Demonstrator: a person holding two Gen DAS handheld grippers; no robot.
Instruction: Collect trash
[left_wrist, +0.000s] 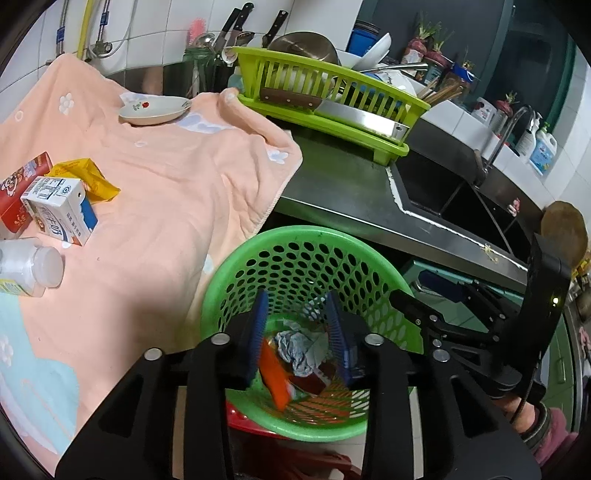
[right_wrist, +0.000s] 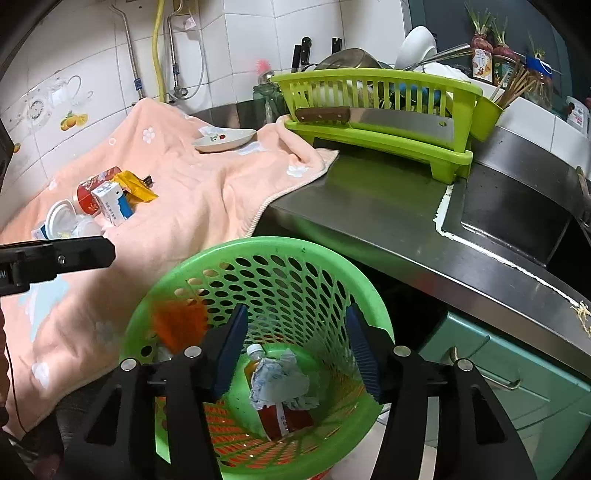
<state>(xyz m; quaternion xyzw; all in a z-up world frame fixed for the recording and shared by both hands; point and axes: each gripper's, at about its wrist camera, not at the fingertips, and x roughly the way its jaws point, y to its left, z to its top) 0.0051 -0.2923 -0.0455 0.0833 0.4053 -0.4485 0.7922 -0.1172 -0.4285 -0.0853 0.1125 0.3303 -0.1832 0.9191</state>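
Both grippers, left gripper (left_wrist: 300, 334) and right gripper (right_wrist: 297, 350), half-open, empty over green basket (right_wrist: 192, 258), lower centre. Orange wrapper (left_wrist: 275, 380) looks to be dropping in; keep jaws clear of rim.

Both rigs: matte black plastic frames with triangular cut-outs and round silver screw heads on the arm pivots. Left claw (left_wrist: 297, 328) and right claw (right_wrist: 297, 350) have blue ribbed pads (right_wrist: 364, 354) on black fingers. From the left view, the right unit shows a small lit LED, a thin black cable, and a dark cuff under a mauve sleeve (left_wrist: 554, 432).
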